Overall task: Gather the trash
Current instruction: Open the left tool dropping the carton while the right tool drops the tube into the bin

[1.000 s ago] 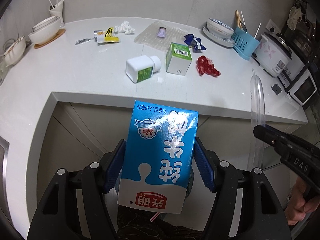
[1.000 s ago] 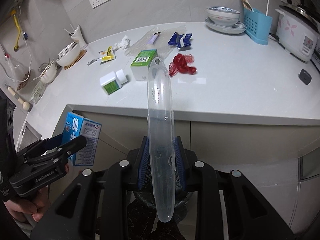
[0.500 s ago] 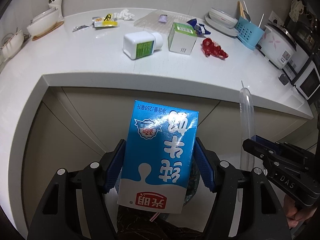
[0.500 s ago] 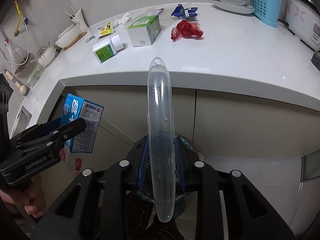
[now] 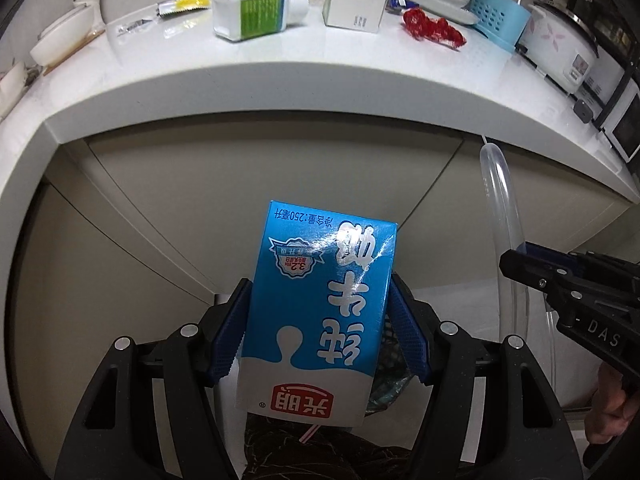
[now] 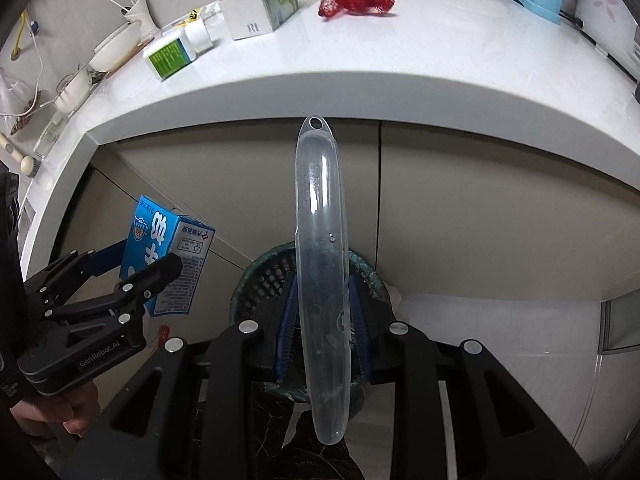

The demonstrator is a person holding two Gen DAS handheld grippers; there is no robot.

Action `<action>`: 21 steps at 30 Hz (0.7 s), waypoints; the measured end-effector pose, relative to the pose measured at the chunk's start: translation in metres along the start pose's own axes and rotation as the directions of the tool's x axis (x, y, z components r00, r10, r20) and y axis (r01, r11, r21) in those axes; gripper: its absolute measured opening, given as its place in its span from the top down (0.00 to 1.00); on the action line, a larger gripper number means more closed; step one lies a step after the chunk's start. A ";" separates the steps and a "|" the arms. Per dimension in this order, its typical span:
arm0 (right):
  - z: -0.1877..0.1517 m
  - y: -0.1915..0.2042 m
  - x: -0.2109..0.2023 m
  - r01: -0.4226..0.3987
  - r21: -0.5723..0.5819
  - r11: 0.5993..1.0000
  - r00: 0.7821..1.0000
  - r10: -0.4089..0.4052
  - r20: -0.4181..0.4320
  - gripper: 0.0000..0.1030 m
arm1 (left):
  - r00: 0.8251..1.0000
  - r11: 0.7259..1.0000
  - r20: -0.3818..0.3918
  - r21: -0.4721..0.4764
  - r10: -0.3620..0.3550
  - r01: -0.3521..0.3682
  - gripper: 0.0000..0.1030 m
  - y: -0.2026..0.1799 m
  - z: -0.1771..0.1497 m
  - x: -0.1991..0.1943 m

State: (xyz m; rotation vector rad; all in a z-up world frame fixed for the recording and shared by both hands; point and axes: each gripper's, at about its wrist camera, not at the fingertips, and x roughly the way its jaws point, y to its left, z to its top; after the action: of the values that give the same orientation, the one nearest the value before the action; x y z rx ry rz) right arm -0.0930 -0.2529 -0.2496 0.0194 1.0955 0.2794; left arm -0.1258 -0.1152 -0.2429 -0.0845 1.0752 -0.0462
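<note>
1. Trash in hand: a blue milk carton is pinched across its narrow sides by the left gripper, printed face toward the camera and its red-logo end nearest the lens, so the blue pads bear on flat card.
2. The right gripper has its jaws drawn nearly together on a clear plastic case, long and rounded. It is clamped low on its length, so most of it sticks out toward 12 o'clock.
3. In the right wrist view a dark mesh waste bin with a liner stands on the floor against the cabinet front, right behind the case. The carton hangs at about 9 o'clock from it. The bin looks to be the target, which would explain why both grippers point steeply down below the counter edge.
4. More trash lies on the white counter at 12 o'clock: a white bottle on its side, a green-and-white box just beside it at 3 o'clock, a red net wad farther that way, and small wrappers at the bottle's 9 o'clock.
5. My judgement: the case is nearly over the bin, while the carton must shift toward 3 o'clock before its release.
</note>
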 end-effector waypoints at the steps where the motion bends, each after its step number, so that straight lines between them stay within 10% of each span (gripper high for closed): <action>1: -0.001 -0.002 0.001 -0.001 0.006 1.000 1.000 0.001 -0.003 0.76 | 1.000 1.000 -0.001 0.004 -0.001 0.001 0.37 -0.001 0.000 0.001; 21: -0.001 -0.002 0.010 -0.029 0.004 1.000 0.999 0.029 -0.024 0.76 | 1.000 0.999 -0.015 -0.039 -0.017 0.017 0.06 0.011 0.000 0.000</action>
State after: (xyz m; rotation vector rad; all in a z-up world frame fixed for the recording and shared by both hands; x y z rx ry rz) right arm -0.0886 -0.2529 -0.2595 0.0355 1.1200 0.3045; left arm -0.1255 -0.1041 -0.2436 -0.1290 1.0913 -0.0411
